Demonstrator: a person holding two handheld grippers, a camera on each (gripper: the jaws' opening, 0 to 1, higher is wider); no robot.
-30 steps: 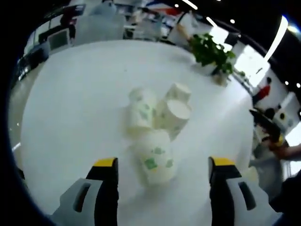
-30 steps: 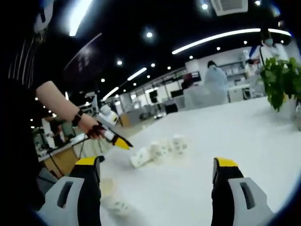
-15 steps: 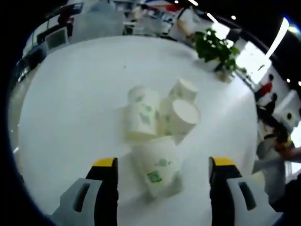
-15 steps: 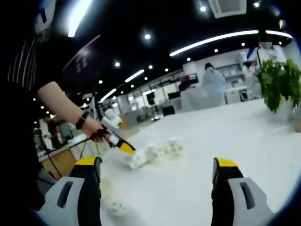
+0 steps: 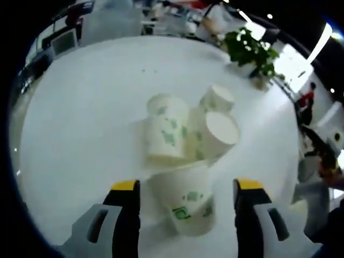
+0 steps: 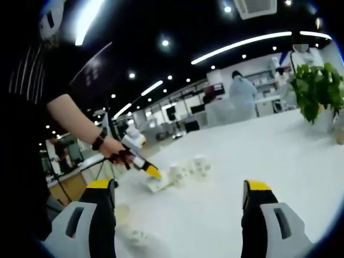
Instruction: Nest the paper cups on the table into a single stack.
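White paper cups [image 5: 185,142] cluster on the table [image 5: 80,123]; the nearest cup [image 5: 185,201] lies between the left gripper's [image 5: 183,188] parted jaws. The right gripper [image 6: 180,185], jaws spread, hovers well back from them.

My left gripper [image 5: 183,201] has grey plastic jaws with a smooth, slightly shiny skin, and their tips are yellow and matt. The paper cups [image 5: 185,142] look matt white with green print, and the nearest cup [image 5: 188,201] has a thin rolled rim. The table [image 5: 80,118] is white and smooth, with a soft sheen. The plant [image 5: 250,48] has glossy green leaves. My right gripper [image 6: 180,201] shows the same plastic.
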